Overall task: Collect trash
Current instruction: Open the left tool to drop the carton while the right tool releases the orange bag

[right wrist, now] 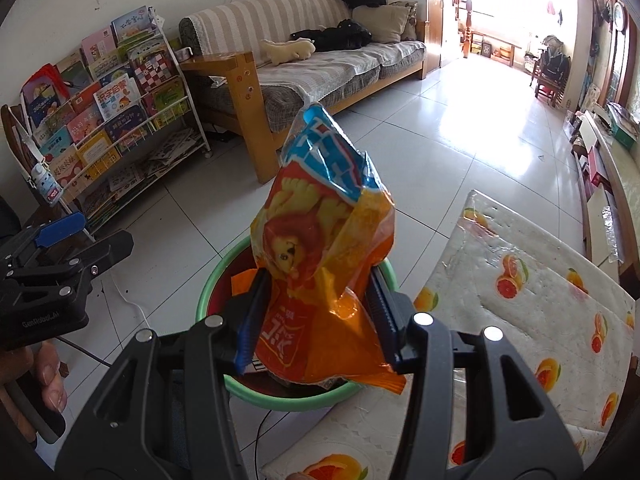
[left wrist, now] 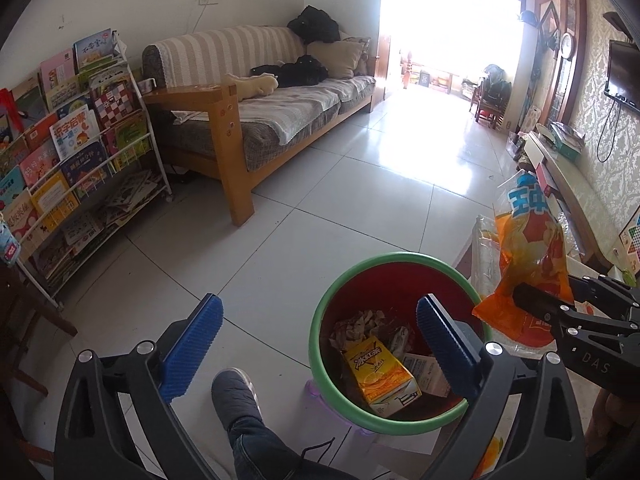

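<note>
The right gripper (right wrist: 316, 316) has its fingers clamped on the snack bag (right wrist: 320, 240), held above the bin (right wrist: 288, 398) beside the tabletop (right wrist: 520, 280). Best to center the bag over the rim, lower, then release. The left gripper (left wrist: 320, 344) hangs with fingers apart, empty

Blown-out doorway glare, floor sheen, fisheye warping

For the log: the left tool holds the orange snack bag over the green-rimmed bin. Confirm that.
Wrong on the tool. The right tool holds the orange snack bag over the green-rimmed bin, as the right wrist view shows. The left tool is open.
</note>
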Tool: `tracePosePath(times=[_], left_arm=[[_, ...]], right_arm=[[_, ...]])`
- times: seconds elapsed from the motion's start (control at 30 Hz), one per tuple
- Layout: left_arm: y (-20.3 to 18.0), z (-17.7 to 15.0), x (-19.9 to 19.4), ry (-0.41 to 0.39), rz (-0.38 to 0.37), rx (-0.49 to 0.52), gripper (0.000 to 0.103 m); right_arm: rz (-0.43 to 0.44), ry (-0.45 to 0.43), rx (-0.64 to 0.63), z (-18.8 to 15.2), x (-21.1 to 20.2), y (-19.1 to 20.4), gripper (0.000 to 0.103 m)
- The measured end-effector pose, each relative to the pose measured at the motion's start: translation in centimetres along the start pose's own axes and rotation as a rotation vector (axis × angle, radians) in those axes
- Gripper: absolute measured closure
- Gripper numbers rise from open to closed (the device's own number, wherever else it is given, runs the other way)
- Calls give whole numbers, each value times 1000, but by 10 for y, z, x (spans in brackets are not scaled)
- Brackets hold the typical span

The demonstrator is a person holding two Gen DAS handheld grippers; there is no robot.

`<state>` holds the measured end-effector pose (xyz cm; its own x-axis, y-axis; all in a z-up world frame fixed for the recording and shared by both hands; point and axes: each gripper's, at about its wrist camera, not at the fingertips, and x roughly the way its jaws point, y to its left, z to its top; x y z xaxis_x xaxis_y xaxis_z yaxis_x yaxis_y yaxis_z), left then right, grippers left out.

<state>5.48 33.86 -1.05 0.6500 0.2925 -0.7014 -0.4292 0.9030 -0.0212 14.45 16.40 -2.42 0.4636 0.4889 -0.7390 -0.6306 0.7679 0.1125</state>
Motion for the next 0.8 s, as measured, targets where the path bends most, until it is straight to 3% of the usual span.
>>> tracePosePath(times=[0.53,0.6,0.7,0.73,0.8], left_arm=[[20,-1,10,4,10,-40,9],[19,-1,11,4,11,-35,9],[19,0,10,4,9,-37,9],[18,0,10,5,11,-37,9],[18,0,10,4,11,-38,9]], right_arm=[[24,40,-30,7,31,18,52],[25,43,-26,8,32,17,48],[34,58,-19,8,34,18,31],[31,55,-19,7,33,18,21],[29,48,-21,7,31,18,16]])
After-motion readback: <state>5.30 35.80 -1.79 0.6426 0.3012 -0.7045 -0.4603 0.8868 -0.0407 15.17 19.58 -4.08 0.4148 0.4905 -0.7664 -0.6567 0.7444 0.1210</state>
